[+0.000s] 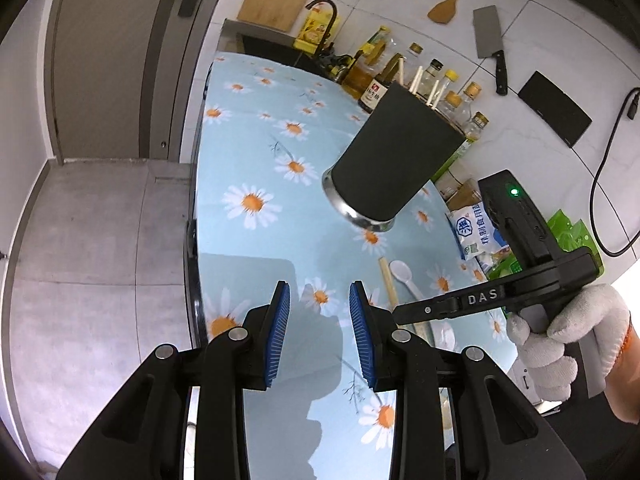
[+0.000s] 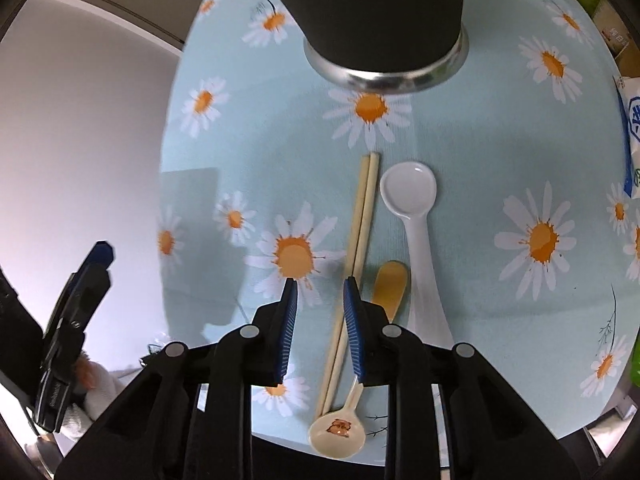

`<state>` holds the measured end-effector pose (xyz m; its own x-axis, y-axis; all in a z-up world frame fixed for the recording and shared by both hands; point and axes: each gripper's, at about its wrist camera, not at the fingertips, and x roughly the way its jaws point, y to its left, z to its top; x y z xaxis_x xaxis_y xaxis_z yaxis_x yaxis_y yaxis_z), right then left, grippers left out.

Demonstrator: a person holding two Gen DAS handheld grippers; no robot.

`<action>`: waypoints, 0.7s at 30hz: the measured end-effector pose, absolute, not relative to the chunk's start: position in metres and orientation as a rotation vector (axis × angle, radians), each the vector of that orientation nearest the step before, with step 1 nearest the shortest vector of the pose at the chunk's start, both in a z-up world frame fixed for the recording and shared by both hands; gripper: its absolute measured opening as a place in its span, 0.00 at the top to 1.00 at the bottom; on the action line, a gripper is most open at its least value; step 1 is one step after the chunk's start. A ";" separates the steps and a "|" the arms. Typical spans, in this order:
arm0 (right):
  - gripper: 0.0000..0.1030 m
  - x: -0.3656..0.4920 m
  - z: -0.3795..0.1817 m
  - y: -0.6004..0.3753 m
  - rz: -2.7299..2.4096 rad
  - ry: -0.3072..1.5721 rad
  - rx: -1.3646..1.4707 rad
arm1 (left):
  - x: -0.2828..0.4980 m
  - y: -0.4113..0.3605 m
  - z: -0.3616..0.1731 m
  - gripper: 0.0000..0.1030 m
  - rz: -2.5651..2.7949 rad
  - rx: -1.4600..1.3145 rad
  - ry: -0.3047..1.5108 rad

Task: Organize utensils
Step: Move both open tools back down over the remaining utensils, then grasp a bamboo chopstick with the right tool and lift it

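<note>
Risk: our right claw point(image 2: 320, 284), spread and empty above the chopsticks point(image 2: 362, 232), may nudge the white spoon point(image 2: 412, 208) beside them; left claw point(image 1: 319, 294) hangs spread, empty.

The left gripper point(image 1: 319, 304) hangs over the daisy-print tablecloth point(image 1: 256, 128) with its blue pads apart and nothing between them. Ahead stands a dark utensil holder point(image 1: 394, 156) with chopsticks poking out. A white spoon point(image 1: 404, 274) lies beside it. A gloved hand point(image 1: 560, 332) grips the right gripper's handle.
</note>
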<state>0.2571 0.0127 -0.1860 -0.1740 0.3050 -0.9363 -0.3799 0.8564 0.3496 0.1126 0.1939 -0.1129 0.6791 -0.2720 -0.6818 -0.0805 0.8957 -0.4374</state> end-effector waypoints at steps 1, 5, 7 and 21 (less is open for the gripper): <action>0.78 0.257 -0.189 0.015 0.596 1.644 -0.074 | 0.111 0.195 -0.115 0.71 -0.112 -0.464 0.827; 0.79 0.257 -0.193 0.022 0.569 1.645 -0.105 | 0.109 0.199 -0.118 0.71 -0.107 -0.476 0.829; 0.79 0.256 -0.196 0.026 0.561 1.658 -0.114 | 0.108 0.203 -0.120 0.71 -0.107 -0.487 0.828; 0.94 0.237 -0.204 0.060 0.437 1.655 -0.223 | 0.112 0.211 -0.126 0.71 -0.116 -0.505 0.831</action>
